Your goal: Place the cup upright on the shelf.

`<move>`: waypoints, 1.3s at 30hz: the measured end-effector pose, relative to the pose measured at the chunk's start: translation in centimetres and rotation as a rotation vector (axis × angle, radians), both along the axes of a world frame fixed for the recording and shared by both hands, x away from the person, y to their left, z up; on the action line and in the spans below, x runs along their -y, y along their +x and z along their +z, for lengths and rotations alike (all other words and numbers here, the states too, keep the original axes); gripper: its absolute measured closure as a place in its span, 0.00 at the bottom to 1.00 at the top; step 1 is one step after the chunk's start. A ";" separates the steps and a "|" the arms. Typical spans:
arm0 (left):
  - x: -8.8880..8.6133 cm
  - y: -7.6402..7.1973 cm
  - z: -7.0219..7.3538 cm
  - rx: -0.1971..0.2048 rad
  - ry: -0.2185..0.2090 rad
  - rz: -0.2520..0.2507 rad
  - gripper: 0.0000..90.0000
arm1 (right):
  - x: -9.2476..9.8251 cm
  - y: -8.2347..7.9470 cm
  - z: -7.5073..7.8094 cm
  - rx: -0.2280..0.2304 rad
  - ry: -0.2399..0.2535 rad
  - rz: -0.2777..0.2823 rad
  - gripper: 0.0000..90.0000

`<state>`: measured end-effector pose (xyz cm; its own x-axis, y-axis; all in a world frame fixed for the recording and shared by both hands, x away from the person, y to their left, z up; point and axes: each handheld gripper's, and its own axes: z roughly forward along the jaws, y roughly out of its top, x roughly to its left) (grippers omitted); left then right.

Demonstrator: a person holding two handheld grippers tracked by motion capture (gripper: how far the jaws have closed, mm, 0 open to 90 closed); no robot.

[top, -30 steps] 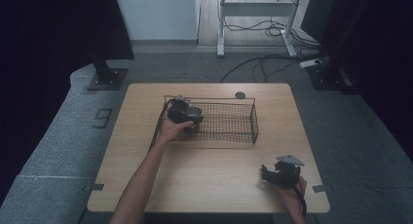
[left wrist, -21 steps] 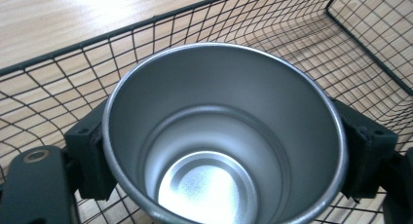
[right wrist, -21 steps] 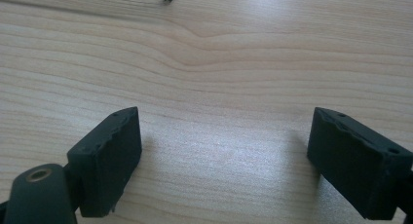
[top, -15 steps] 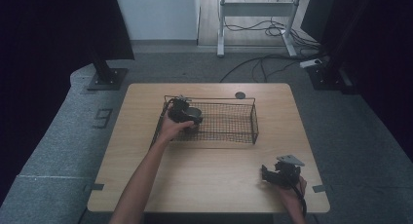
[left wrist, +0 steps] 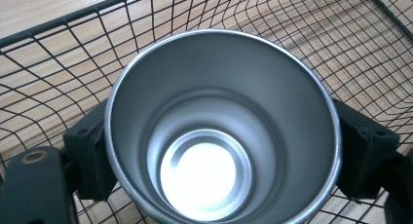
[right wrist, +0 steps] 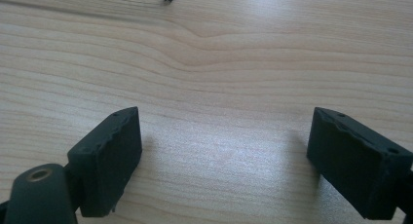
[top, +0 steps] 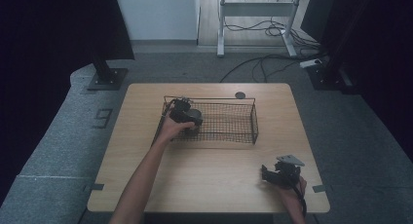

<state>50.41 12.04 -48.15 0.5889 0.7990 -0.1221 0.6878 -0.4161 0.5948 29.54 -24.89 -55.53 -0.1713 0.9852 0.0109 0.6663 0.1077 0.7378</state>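
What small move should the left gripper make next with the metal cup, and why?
Probably open the fingers and let go. The left gripper is shut on the metal cup, which is already inside the wire basket, its mesh close behind. The right gripper rests open over bare table.

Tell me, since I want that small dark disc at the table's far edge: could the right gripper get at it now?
Probably yes: the right gripper is open and empty, and bare table leads past the wire basket to the disc.
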 end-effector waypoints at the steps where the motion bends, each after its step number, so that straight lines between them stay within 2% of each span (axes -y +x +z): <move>1: 0.0 0.0 0.0 -0.002 0.001 0.002 0.16 | 0.0 0.0 0.0 0.000 0.000 0.000 0.14; 13: -0.1 0.1 0.2 -0.020 0.004 0.015 0.15 | 0.0 0.0 0.0 0.000 0.000 0.001 0.14; 16: -0.2 0.1 0.3 -0.021 -0.014 0.009 0.13 | 0.0 0.0 0.0 0.000 0.000 0.001 0.14; 20: -0.3 -0.1 0.8 0.003 -0.041 0.006 0.11 | 0.0 0.0 0.0 0.000 0.000 0.001 0.14; 28: -0.8 -0.3 1.3 0.036 -0.050 0.021 0.10 | 0.0 0.0 0.0 0.000 0.001 0.002 0.14; 33: -1.5 -0.9 2.7 0.090 -0.084 0.029 0.11 | 0.0 0.0 0.0 0.000 0.001 0.002 0.14; 39: -2.4 -2.4 4.5 0.138 -0.117 0.002 0.11 | 0.0 0.0 0.0 0.000 0.001 0.002 0.14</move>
